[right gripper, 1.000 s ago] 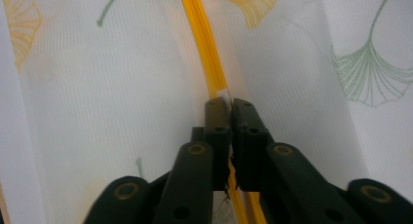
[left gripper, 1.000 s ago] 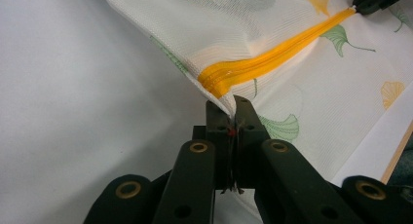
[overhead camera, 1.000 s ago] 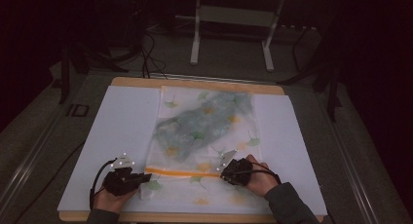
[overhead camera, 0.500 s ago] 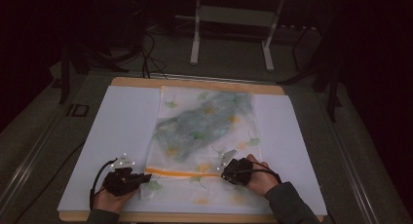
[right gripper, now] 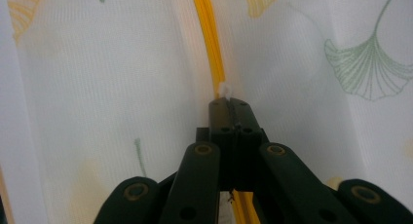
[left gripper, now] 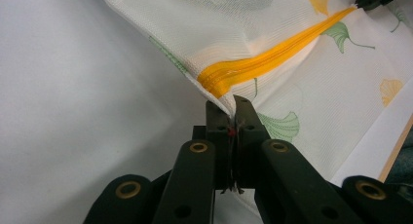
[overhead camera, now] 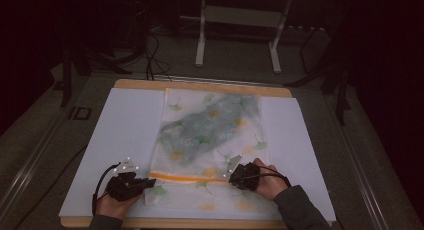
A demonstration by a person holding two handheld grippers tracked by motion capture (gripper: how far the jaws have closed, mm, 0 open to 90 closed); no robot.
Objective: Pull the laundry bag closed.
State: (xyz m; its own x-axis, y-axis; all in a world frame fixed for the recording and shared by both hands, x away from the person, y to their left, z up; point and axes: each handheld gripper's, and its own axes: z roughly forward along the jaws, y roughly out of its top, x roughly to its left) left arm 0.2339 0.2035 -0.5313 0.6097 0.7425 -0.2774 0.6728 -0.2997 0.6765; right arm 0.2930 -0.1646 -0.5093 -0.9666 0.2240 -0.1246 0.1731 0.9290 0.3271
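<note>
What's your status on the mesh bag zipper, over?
Left gripper shut on mesh bag corner at zipper end. Right gripper shut on white zipper pull, orange zipper closed. Nothing in the way.

Black fingers (left gripper: 243, 112), brass-ringed pivot holes; grey sleeve (overhead camera: 300, 210).

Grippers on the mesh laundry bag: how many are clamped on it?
2. The left gripper pinches the mesh laundry bag at its zipper's left end; the right gripper pinches the zipper pull at the right end.

The mesh bag (overhead camera: 210, 140) lies on the sheet (overhead camera: 120, 135) covering the table (overhead camera: 200, 85).
</note>
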